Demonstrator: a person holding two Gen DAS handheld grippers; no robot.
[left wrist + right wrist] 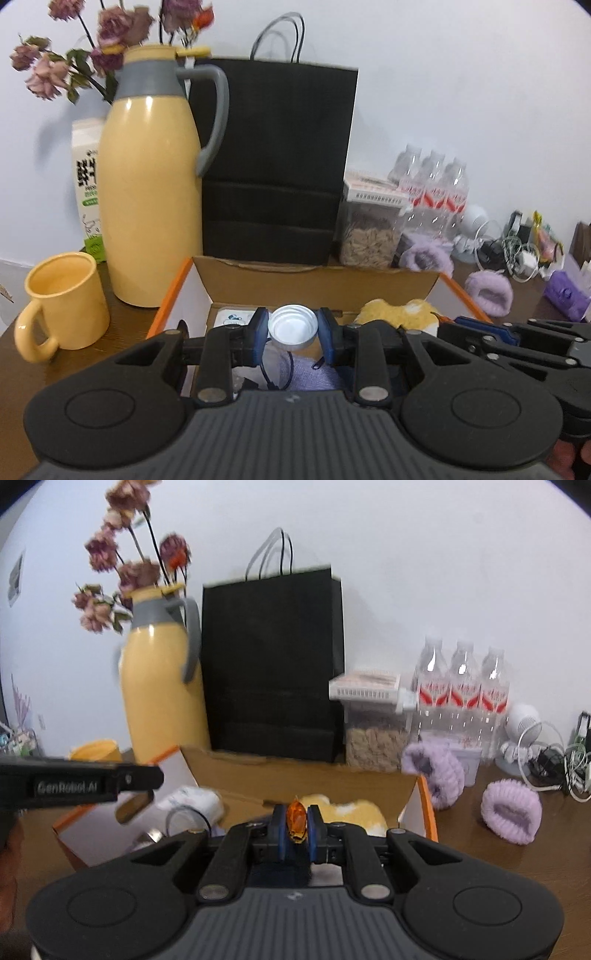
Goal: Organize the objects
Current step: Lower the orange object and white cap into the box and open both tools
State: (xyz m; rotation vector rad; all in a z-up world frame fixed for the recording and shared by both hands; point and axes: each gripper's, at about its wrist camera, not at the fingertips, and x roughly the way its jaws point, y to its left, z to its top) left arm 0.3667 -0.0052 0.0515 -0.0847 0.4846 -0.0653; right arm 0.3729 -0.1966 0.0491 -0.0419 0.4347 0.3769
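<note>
I am pinching a small white cap (pixel 292 326) between the blue pads of my left gripper (pixel 292 328), its open, ribbed inside facing back toward me. My right gripper (pixel 296 821) is nearly pressed together, clamping a small glossy orange piece (pixel 296 821), translucent and amber-like, standing on edge between the pads. I cannot tell what the piece is.

Both loads are hanging just over the open cardboard box (pixel 317 278) right below and ahead of my fingers. Inside it I am seeing a yellow fluffy thing (pixel 397 312) ahead and to the right, something lilac under my left gripper, and a thin black cord, so some sorting looks done already.

I am judging the task as partway: cap and orange piece are lifted but not yet set down, and two purple fuzzy bands (pixel 511 810) are lying loose on the table beyond the box to my right.

Farther ahead a black paper bag (pixel 280 162) is standing behind the box, with a yellow thermos jug (pixel 147 177) and yellow mug (pixel 62 301) off to the left, and water bottles (pixel 461 686) to the right.
</note>
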